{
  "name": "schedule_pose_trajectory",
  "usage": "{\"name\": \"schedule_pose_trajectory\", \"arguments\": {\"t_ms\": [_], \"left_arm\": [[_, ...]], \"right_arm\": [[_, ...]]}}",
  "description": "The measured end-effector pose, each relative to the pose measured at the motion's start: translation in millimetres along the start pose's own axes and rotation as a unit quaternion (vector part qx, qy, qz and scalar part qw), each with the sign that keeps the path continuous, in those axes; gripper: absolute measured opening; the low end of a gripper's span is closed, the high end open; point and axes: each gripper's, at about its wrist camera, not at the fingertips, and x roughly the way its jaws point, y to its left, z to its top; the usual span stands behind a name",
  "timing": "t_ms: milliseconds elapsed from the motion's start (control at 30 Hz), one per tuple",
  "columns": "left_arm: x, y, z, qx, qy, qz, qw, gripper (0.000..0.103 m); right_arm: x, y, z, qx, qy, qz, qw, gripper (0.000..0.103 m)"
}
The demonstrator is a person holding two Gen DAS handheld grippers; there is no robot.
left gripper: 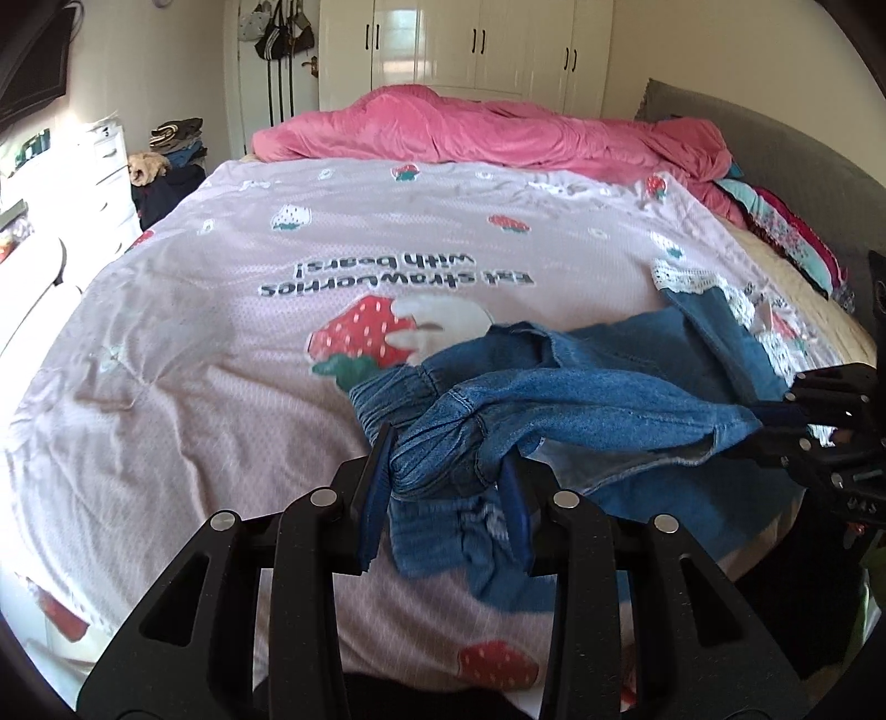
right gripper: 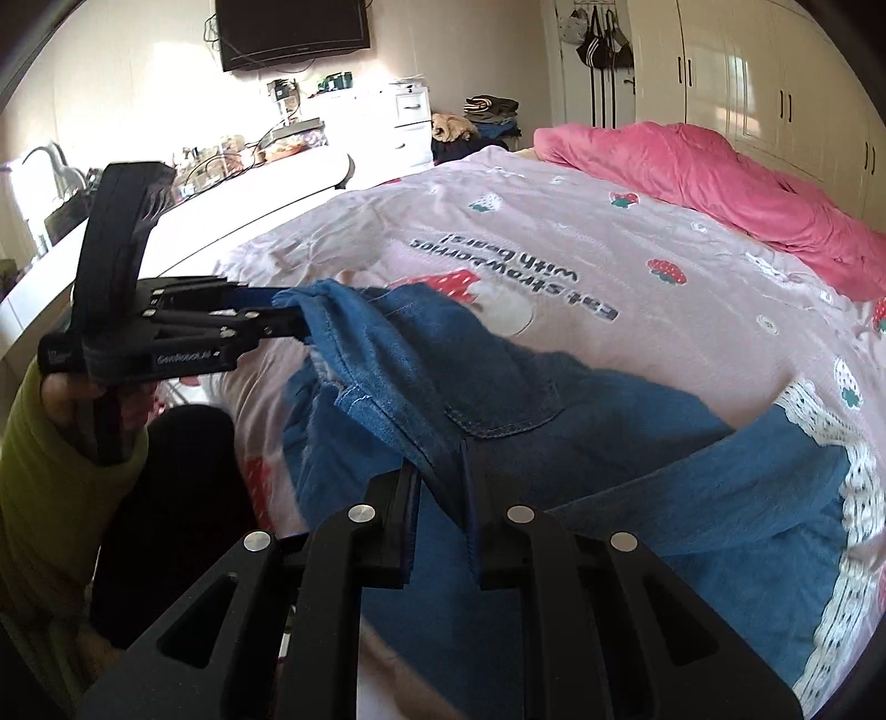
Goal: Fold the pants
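Blue denim pants (left gripper: 598,387) with white lace hems (right gripper: 847,443) lie near the front edge of the bed. My left gripper (left gripper: 448,459) is shut on the elastic waistband and holds it above the bedspread. It also shows in the right wrist view (right gripper: 302,321), at the left, gripping the waist end. My right gripper (right gripper: 443,471) is shut on another part of the waistband; it shows at the right edge of the left wrist view (left gripper: 775,421). The waistband stretches between the two grippers. The legs trail to the right.
The bed carries a pink strawberry-print bedspread (left gripper: 277,266) with a pink duvet (left gripper: 498,133) heaped at the far end. A grey headboard (left gripper: 775,144) stands at the right. White desk (right gripper: 266,188) and drawers run along the left; wardrobes (left gripper: 476,44) stand behind.
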Motion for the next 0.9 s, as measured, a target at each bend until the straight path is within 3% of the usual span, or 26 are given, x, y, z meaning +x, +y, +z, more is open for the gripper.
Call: {"name": "schedule_pose_trajectory", "arguments": {"t_ms": [100, 233, 467, 700, 900], "left_arm": [[0.0, -0.8, -7.8, 0.008, 0.013, 0.012, 0.9998, 0.028], [9.0, 0.0, -20.3, 0.007, 0.042, 0.025, 0.9988, 0.028], [18.8, -5.1, -29.3, 0.02, 0.07, 0.024, 0.997, 0.033], [13.8, 11.7, -39.6, -0.023, 0.092, 0.001, 0.9955, 0.044], [-12.3, 18.3, -58.8, -0.021, 0.097, 0.065, 0.993, 0.046]], "right_arm": [[-0.5, 16.0, -8.3, -0.014, 0.0, 0.006, 1.0, 0.013], [20.9, 28.5, -25.2, -0.001, 0.03, 0.024, 0.999, 0.014], [50.1, 22.6, -48.8, 0.037, 0.079, 0.026, 0.996, 0.016], [50.6, 17.7, -52.5, 0.059, 0.08, 0.037, 0.994, 0.016], [48.9, 16.6, -54.3, 0.072, 0.078, 0.043, 0.993, 0.019]]}}
